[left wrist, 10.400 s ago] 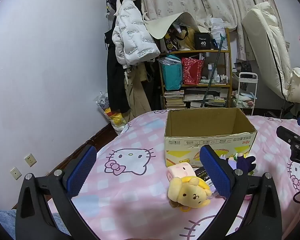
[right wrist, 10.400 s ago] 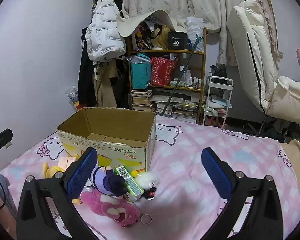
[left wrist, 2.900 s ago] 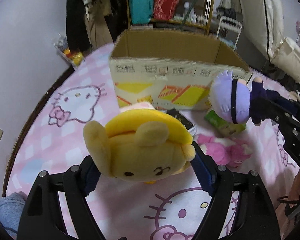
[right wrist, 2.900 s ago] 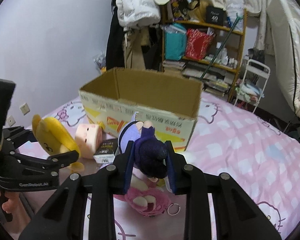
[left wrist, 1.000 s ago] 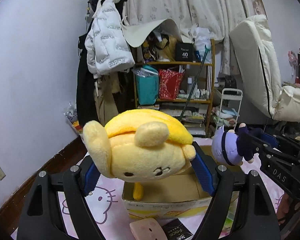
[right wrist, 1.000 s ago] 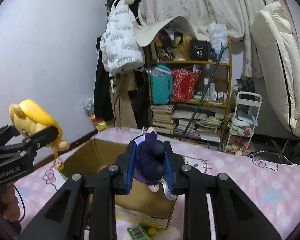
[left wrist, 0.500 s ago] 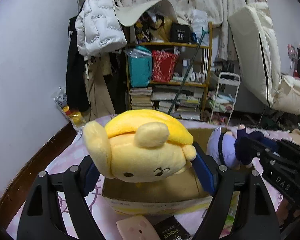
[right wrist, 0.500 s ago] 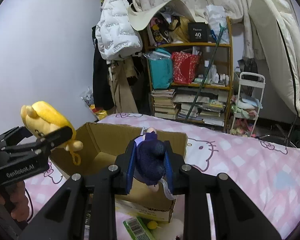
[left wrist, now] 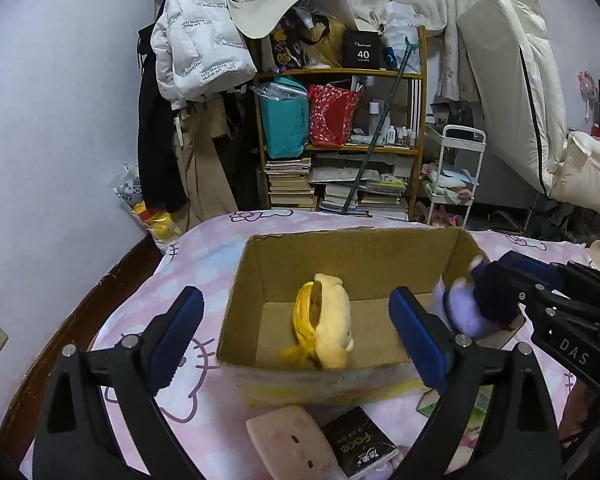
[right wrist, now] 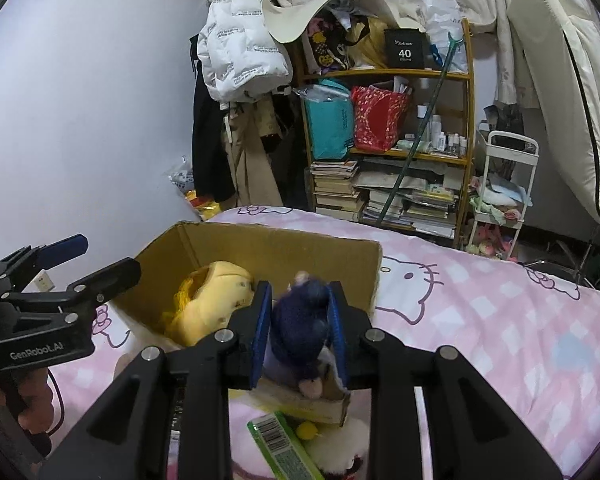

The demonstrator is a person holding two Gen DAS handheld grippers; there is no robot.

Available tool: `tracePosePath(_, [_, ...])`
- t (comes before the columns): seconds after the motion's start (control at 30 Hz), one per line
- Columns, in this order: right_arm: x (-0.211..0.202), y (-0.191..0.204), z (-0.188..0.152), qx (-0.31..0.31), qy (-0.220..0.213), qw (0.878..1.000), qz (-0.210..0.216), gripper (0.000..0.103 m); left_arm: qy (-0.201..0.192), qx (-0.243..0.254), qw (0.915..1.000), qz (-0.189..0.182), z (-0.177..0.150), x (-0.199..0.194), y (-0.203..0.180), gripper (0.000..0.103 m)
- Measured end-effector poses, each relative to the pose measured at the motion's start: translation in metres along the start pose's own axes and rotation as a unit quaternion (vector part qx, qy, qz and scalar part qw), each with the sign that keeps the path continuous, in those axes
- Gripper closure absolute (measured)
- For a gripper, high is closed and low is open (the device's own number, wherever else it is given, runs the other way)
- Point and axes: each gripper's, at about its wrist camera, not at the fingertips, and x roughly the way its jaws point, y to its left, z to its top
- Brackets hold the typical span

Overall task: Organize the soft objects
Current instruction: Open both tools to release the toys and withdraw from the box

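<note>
Left wrist view, left to right
My left gripper [left wrist: 294, 330]: lower part of the frame, jaws spreading wider, blue pads clear of everything; the box's near wall shows between them.
Cardboard box [left wrist: 340, 248]: centre of the frame, open top, on the pink cartoon-cat bedspread [left wrist: 204, 256].
Yellow plush [left wrist: 324, 322]: centre, lying inside the box near its front wall, free of my pads.
Pink plush [left wrist: 290, 440]: bottom centre, on the bedspread in front of the box, beside a small black box [left wrist: 358, 446].
My right gripper [left wrist: 496, 300]: right edge, over the box's right side, clamped on the purple doll [left wrist: 466, 310].

Right wrist view, left to right
My left gripper [right wrist: 84, 258]: left edge, fingers apart beside the box [right wrist: 276, 246].
Yellow plush [right wrist: 212, 298]: left of centre, down in the box.
My right gripper [right wrist: 300, 330]: centre bottom, pads squeezed together on the purple doll [right wrist: 300, 320], held above the box's near right corner.
Green packet [right wrist: 282, 446]: bottom centre, on the bedspread [right wrist: 500, 320] before the box.
</note>
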Motion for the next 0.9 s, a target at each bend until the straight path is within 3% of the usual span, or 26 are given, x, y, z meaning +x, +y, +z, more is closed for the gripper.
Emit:
tracePosePath(0.03, [0.000,0.000,0.000,-0.002,0.000,1.000,0.000,0.072,0.000,0.000,1.0000,0.001,0.000,-0.002,0.001,0.010])
tracePosePath(0.13, [-0.007,0.003,0.001,-0.006,-0.010,1.000,-0.003,0.052,0.005,-0.002,1.0000,0.001,-0.002,-0.010,0.004,0.010])
tracePosePath(0.3, [-0.023,0.009,0.002,-0.016,-0.018,1.000,-0.009,0.041,0.009,0.004,0.9999,-0.001,-0.004,-0.028,0.006,0.009])
tracePosePath(0.53, [-0.051,0.013,0.002,-0.015,-0.038,0.999,-0.011,0.012,0.006,0.027,0.9992,0.028,-0.011,-0.059,0.006,0.004])
tracePosePath(0.7, [-0.068,0.017,-0.004,-0.016,-0.044,0.999,-0.016,0.000,0.010,0.030,0.9991,0.027,-0.015,-0.069,0.006,0.003])
tracePosePath(0.9, [-0.080,0.022,-0.014,-0.020,-0.035,0.999,-0.021,0.000,0.026,0.024,0.9990,0.028,-0.026,-0.080,0.008,0.003])
